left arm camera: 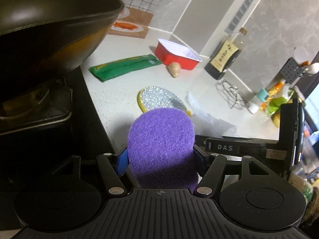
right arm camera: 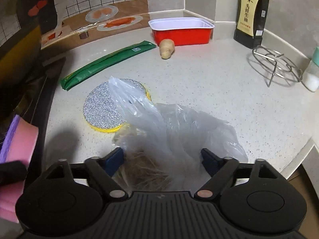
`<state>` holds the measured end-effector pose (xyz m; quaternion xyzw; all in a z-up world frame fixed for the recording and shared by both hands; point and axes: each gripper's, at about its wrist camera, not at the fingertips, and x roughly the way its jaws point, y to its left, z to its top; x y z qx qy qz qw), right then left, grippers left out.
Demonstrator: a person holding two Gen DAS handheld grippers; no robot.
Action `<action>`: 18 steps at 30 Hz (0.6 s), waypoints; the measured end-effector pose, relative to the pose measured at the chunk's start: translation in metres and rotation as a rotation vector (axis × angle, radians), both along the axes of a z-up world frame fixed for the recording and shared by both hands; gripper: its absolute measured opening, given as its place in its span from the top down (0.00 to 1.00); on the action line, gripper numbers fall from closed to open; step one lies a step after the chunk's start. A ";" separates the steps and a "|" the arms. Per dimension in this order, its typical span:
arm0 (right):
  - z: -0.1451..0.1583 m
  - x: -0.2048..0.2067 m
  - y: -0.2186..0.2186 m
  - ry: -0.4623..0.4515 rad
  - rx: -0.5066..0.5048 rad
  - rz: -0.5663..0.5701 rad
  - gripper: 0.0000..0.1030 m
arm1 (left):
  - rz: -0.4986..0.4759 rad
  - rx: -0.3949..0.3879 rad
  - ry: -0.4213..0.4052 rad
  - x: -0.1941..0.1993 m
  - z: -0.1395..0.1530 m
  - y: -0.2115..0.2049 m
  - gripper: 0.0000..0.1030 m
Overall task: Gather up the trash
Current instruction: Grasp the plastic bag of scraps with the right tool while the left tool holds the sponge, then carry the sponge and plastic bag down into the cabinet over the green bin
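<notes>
My left gripper is shut on a purple-faced sponge, held above the counter edge; its pink side shows in the right wrist view. My right gripper is shut on a clear plastic bag with brownish fibres inside, resting on the white counter. A green wrapper, a red tray, a ginger piece and a round silver scrub pad lie on the counter.
A dark wok on the stove stands at the left. A soy sauce bottle, a wire rack and a small bottle stand at the right. The counter edge runs at the lower right.
</notes>
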<state>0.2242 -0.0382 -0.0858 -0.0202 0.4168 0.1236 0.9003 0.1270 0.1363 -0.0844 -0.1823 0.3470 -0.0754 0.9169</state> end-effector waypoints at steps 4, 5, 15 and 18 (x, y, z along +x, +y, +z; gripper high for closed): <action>0.007 -0.007 0.014 -0.008 -0.026 -0.006 0.69 | -0.049 -0.042 -0.008 0.004 -0.002 0.008 0.32; 0.010 -0.009 0.016 -0.008 -0.023 -0.012 0.73 | -0.060 -0.047 -0.008 0.006 -0.003 0.009 0.32; 0.070 -0.060 -0.005 -0.102 0.115 -0.062 0.85 | -0.147 -0.087 -0.001 0.015 -0.007 -0.012 0.32; 0.084 -0.079 -0.022 -0.147 0.125 -0.089 0.85 | -0.181 -0.086 -0.013 0.012 -0.003 -0.034 0.32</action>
